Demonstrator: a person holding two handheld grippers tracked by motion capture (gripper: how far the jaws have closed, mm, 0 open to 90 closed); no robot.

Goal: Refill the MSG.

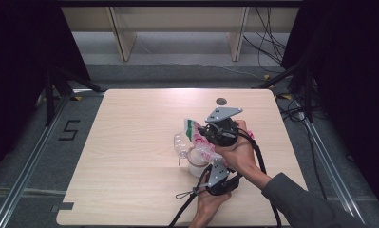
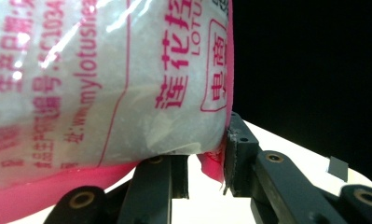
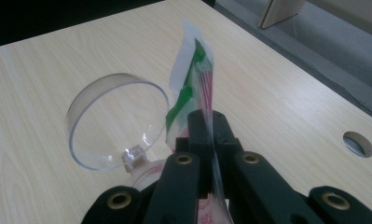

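Sugar bag, a clear plastic pouch with pink print and white granules inside, is hanging over the middle of the table, between the two grippers and directly above a small white container whose clear hinged lid is lying open toward 9 o'clock.

Right gripper, at 12 o'clock of the container, is pinching the flat top seam of the bag; in the right gripper view its jaws are closed tight on the thin film, with the green-and-red strip of the bag standing up beyond them. Left gripper, at 5 o'clock of the container, is clamping the pink bottom edge; the left gripper view shows that edge caught between jaws that are nearly closed.

Judging by its look, the bag is going to handle as a soft, shifting load: the granules are sagging toward the low end, and the film is likely slick and thin, liable to slide or tear under a hard pull. The sealed seams look like the safest places to grip, as they are flat, doubled and free of contents. Tipping slowly should keep the sugar from surging past the container's mouth.
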